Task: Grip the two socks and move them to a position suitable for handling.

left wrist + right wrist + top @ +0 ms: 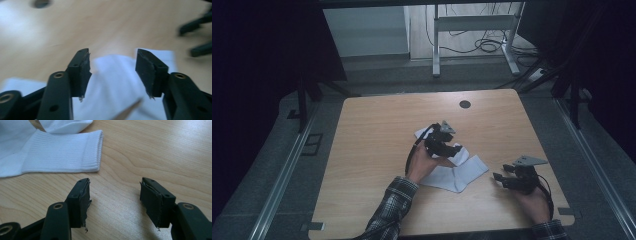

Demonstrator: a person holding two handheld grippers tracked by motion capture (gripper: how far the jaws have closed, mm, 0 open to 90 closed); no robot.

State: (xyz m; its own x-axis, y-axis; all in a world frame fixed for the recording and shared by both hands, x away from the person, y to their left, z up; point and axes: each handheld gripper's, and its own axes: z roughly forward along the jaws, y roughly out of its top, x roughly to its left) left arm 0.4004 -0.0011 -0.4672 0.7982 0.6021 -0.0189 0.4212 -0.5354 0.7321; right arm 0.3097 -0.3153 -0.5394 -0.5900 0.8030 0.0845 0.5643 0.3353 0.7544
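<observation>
White socks [462, 172] lie crumpled near the middle of the wooden table [372, 135], with a second white piece [422, 132] behind the left hand. My left gripper [451, 148] hovers over the pile. In the left gripper view its jaws [112, 67] stand apart with the white fabric [115, 85] below them and nothing pinched. My right gripper [498, 177] rests low at the front right, to the right of the socks. In the right gripper view it [113, 195] is open over bare wood, and a ribbed sock cuff [65, 152] lies beyond its left jaw.
A dark round cable hole [465, 104] sits near the table's far edge. Beyond the table stands a metal desk frame [472, 25] with cables on the floor. The right gripper's blurred jaws [197, 37] appear at the right of the left gripper view.
</observation>
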